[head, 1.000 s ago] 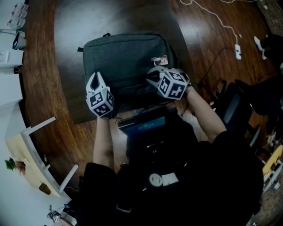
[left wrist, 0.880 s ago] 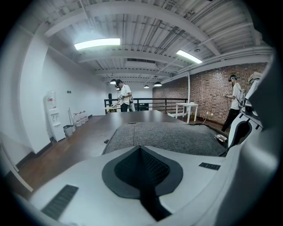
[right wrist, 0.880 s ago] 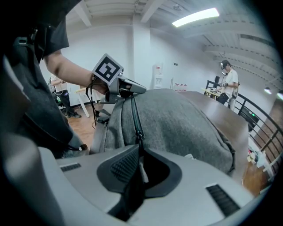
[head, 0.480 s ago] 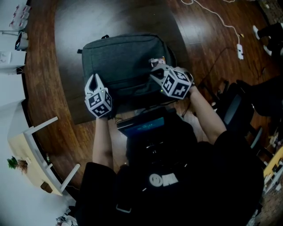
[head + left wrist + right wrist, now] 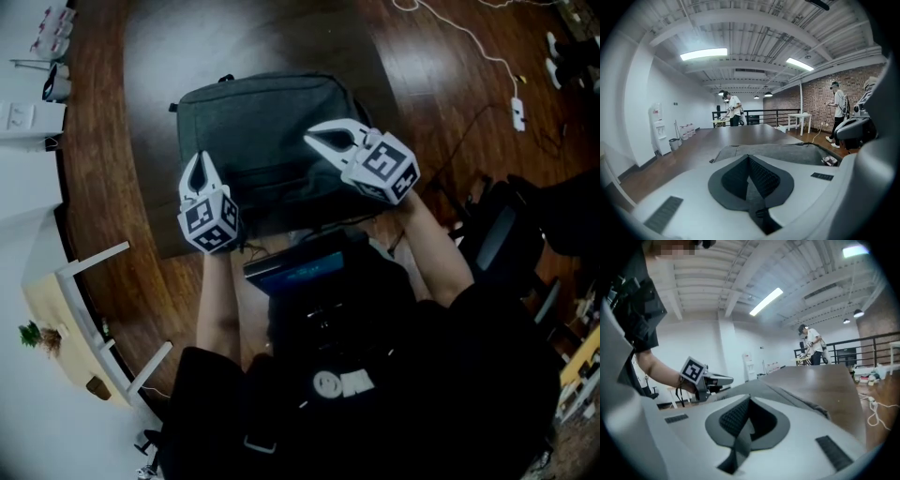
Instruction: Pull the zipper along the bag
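A dark grey bag (image 5: 258,131) lies flat on a dark table (image 5: 178,56). My left gripper (image 5: 199,161) rests on the bag's near left part, its jaws shut with a fold of the bag's grey fabric (image 5: 751,187) pinched between the pads. My right gripper (image 5: 315,135) is over the bag's right side and points left, shut on a thin grey zipper pull (image 5: 739,439) that hangs between its pads. From the right gripper view the bag (image 5: 787,390) stretches ahead, with the left gripper (image 5: 705,378) beyond it. The zipper track under the right gripper is hidden.
A dark device with a blue edge (image 5: 300,267) sits at the table's near edge by my chest. On the wood floor lie a white cable and power strip (image 5: 517,112), with a dark chair (image 5: 506,234) at right. A white frame (image 5: 89,309) stands at left. People (image 5: 733,107) stand far off.
My right gripper has risen and swung up and left from the bag's right edge, now covering the small tag there. The left gripper has stayed in place.
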A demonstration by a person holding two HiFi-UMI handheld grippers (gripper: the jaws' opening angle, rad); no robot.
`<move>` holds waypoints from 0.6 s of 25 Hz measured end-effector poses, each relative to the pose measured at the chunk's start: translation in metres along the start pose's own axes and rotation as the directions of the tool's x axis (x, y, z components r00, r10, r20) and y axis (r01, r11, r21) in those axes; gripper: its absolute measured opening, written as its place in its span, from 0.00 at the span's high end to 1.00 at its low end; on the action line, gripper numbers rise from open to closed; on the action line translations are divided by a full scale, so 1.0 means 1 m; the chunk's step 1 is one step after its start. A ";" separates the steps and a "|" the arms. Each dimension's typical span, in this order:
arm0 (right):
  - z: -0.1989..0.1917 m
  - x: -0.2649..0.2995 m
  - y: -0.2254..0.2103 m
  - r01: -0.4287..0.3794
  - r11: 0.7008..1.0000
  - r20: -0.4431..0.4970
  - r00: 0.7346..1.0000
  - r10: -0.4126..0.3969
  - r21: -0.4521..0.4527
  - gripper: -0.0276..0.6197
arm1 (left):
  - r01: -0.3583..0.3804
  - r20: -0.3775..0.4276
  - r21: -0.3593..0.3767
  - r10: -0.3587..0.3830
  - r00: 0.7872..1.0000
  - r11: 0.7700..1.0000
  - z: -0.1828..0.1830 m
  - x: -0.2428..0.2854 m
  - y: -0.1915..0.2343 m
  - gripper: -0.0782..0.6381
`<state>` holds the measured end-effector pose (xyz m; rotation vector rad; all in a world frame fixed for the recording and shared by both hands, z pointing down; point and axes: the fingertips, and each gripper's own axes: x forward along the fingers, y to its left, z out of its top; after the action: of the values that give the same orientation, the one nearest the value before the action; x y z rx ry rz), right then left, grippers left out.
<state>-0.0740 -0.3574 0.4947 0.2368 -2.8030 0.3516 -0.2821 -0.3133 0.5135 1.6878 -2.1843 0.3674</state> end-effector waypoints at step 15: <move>0.022 0.039 0.078 -0.021 0.995 0.067 0.997 0.027 -0.097 0.95 | 0.057 0.113 -0.016 -0.055 0.992 0.998 0.028 -0.035 -0.033 0.89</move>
<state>-0.1324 -0.2935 0.4705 0.1968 -2.8825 0.2164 -0.2452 -0.3025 0.4723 1.7953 -2.2057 0.2407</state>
